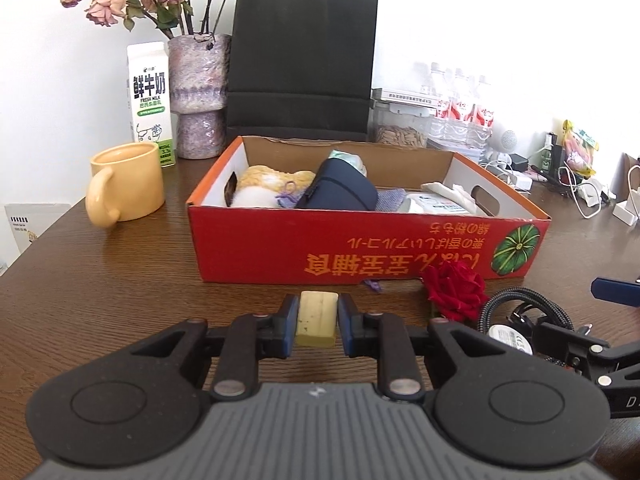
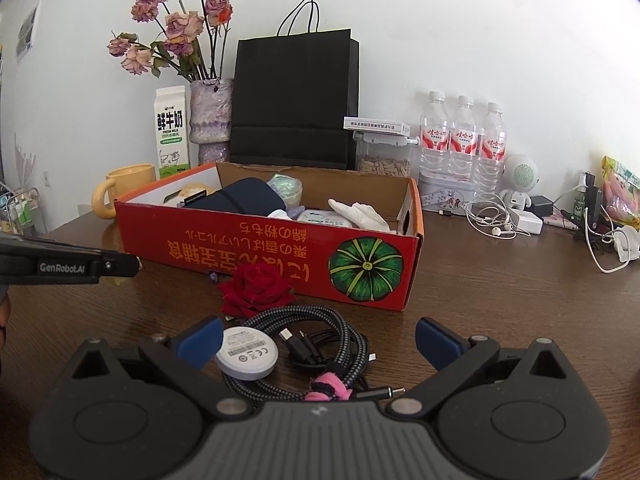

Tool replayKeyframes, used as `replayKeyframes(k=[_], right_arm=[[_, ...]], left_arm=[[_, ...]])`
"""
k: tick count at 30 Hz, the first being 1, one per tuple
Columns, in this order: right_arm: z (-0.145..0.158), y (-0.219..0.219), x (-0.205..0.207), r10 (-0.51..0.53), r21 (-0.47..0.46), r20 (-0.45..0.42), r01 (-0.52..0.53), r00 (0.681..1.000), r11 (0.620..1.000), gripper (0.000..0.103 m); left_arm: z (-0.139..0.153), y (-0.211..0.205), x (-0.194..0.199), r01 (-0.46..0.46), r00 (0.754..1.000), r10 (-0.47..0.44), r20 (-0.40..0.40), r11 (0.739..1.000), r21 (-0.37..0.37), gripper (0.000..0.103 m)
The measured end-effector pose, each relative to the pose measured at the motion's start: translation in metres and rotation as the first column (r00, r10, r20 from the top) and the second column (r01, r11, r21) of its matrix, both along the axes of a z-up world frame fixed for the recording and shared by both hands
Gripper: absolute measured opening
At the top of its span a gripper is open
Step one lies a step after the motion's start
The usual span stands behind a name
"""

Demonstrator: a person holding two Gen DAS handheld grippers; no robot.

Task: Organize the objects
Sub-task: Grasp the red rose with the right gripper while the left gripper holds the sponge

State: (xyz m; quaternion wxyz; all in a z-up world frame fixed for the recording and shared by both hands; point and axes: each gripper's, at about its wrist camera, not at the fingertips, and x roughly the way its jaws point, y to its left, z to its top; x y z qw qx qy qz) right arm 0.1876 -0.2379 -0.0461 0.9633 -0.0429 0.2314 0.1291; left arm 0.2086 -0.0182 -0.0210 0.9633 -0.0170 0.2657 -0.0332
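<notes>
My left gripper [image 1: 318, 312] is shut on a pale yellow eraser-like block [image 1: 316, 318], held a little above the brown table in front of the red cardboard box [image 1: 360, 252]. The box holds a navy pouch [image 1: 340, 192], a yellow plush [image 1: 272, 182] and white packets. My right gripper [image 2: 318, 340] stands open over a coiled braided cable with a round white charger puck [image 2: 246, 354]. A red rose [image 2: 256, 290] lies between the cable and the box front. The left gripper's side shows at the left edge of the right wrist view.
A yellow mug [image 1: 128, 184], milk carton [image 1: 150, 96], vase of dried roses [image 1: 198, 96] and black paper bag [image 1: 300, 64] stand behind the box. Water bottles [image 2: 462, 140], earphones [image 2: 492, 220] and chargers crowd the right side of the table.
</notes>
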Motion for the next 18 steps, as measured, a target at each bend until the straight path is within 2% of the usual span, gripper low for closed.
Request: replayKeyframes(k=[9,18], right_arm=[[0.011,0.018,0.017,0.026,-0.019,-0.014,-0.026,1.0,0.999,0.1],[0.011,0.05,0.054,0.045,-0.057,-0.104,-0.051,0.994,0.997,0.098]], left_arm=[[-0.001,0.008,-0.001,-0.001,1.0,0.001,-0.005,1.0,-0.01,0.022],[-0.002,0.018,0.0,-0.013,1.0,0.013,-0.014,1.0,-0.028,0.022]])
